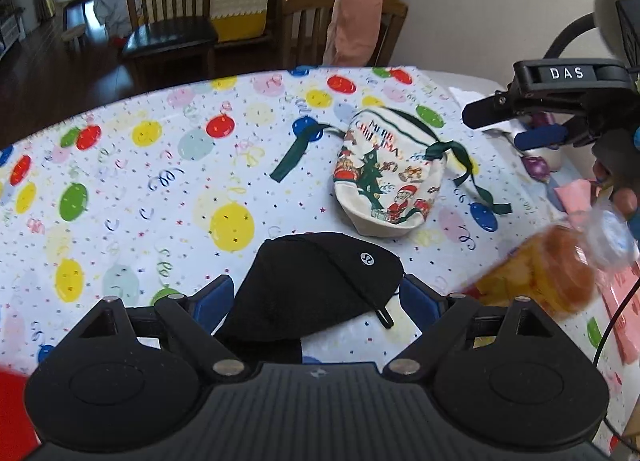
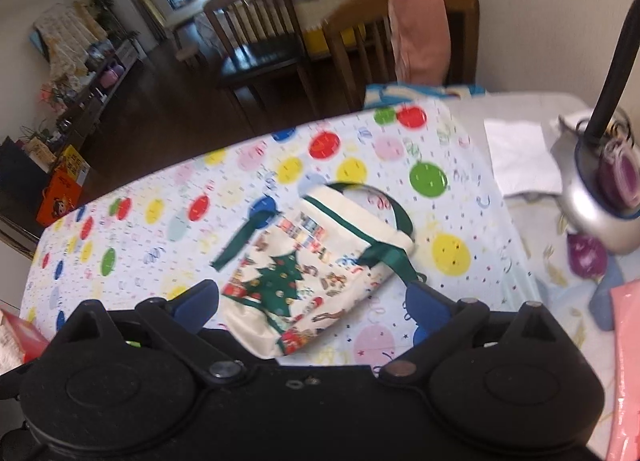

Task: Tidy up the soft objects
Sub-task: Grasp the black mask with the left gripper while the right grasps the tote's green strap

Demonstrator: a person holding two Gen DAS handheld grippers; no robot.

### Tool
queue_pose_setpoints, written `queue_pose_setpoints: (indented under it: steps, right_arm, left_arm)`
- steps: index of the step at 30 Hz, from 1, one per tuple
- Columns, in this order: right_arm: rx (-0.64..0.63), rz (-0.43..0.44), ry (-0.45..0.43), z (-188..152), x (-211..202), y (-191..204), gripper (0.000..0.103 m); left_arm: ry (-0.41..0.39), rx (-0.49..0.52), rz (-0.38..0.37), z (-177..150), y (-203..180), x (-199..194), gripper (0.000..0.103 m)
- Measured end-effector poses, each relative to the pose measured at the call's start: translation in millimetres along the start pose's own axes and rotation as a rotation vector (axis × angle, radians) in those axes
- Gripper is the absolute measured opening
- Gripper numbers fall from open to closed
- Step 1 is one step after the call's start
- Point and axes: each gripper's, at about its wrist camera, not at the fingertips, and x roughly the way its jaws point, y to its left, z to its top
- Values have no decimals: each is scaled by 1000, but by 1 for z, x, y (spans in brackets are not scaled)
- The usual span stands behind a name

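Observation:
A black cap (image 1: 316,285) with a small white logo lies on the balloon-print tablecloth (image 1: 160,181), between the wide-open blue pads of my left gripper (image 1: 316,297). A cream Christmas drawstring pouch (image 1: 384,173) with green ribbons lies beyond it. In the right wrist view the pouch (image 2: 316,269) sits between and just ahead of my open right gripper (image 2: 316,301), whose pads do not touch it. The right gripper also shows in the left wrist view (image 1: 516,129), raised at the far right.
A silver lamp base (image 2: 592,213) with a black stem stands at right beside purple items (image 2: 586,257). An orange packet (image 1: 552,273) and pink paper (image 2: 628,341) lie at the right edge. Wooden chairs (image 1: 168,17) stand beyond the table, one with a pink cloth (image 2: 420,33).

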Motion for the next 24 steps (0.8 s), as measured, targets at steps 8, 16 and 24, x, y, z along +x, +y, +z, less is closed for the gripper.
queue_pose_setpoints:
  steps: [8, 16, 24]
  right_arm:
    - [83, 15, 66, 5, 43, -29, 93]
    - [71, 30, 125, 0, 76, -29, 89]
    - [44, 19, 145, -1, 95, -25, 65]
  left_arm:
    - [85, -86, 14, 11, 12, 48, 90]
    - [130, -93, 43, 8, 13, 78, 90]
    - [128, -73, 57, 5, 10, 90, 90]
